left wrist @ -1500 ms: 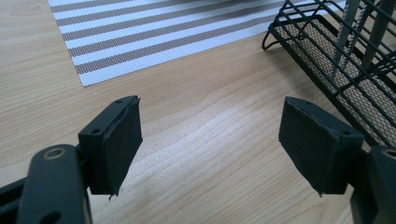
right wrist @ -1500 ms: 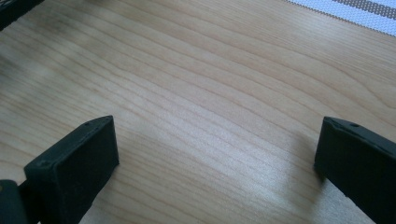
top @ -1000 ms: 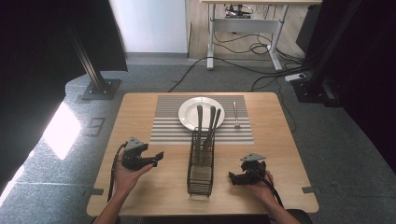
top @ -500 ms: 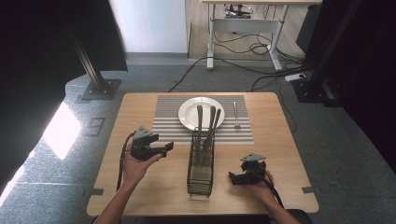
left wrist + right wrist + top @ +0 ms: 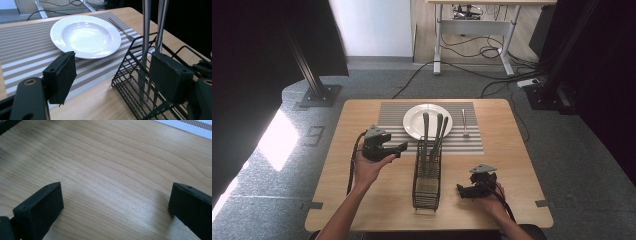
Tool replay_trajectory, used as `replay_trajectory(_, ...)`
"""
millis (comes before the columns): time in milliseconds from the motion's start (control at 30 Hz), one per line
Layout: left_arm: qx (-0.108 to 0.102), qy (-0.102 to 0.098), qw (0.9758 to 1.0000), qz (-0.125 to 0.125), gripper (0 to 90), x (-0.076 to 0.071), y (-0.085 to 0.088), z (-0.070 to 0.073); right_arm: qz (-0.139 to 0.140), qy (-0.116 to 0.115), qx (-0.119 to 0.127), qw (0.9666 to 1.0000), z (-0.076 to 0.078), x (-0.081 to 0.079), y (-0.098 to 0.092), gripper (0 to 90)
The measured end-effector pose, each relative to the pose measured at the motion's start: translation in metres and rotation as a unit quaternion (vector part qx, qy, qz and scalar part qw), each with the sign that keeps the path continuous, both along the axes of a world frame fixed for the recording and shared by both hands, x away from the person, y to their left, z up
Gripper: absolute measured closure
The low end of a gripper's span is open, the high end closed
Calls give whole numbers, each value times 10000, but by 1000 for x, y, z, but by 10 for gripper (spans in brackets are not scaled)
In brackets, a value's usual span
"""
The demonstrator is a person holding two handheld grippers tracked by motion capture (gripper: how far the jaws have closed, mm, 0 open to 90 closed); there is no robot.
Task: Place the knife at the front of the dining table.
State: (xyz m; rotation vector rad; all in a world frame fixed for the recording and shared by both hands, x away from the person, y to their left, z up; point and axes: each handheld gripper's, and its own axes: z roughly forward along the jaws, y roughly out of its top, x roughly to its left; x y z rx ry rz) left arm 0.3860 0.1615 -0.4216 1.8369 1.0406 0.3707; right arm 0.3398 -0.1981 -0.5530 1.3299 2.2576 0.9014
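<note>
Work looks like setting out cutlery from the wire caddy (image 5: pixel 427 172) onto the striped placemat (image 5: pixel 392 117). Done so far, judging by layout: white plate (image 5: pixel 428 121) sits mid-mat, one fork (image 5: pixel 465 122) lies at its 3 o'clock, just beside the rim. Left to do: three long-handled utensils (image 5: pixel 432 131) stand upright in the caddy, handles up; which kind they are can't be told, heads hidden. Caddy stands at 6 o'clock of the plate, far end overlapping the mat's near edge. Left gripper (image 5: pixel 398 148) is lifted off the surface at the caddy's 9 o'clock, hand cupped under it w/ palm up, jaws wide & pointing toward the handles, nothing held; in left gripper view the caddy wall & utensil shafts sit by the right-hand jaw, not yet between the two. Right gripper (image 5: pixel 460 190) rests low on the surface (image 5: pixel 512 165) at the caddy's 3 o'clock, jaws wide, empty, aimed at the caddy base.
</note>
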Motion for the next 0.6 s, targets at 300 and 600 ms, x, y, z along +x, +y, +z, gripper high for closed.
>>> replay_trajectory(300,-37,29,10000,-42,213,11,-13,4,15,4,-2,10000,0,0,0,0)
replay_trajectory(600,1,42,9999,-126,210,15,-24,7,24,6,-7,10000,0,0,0,0)
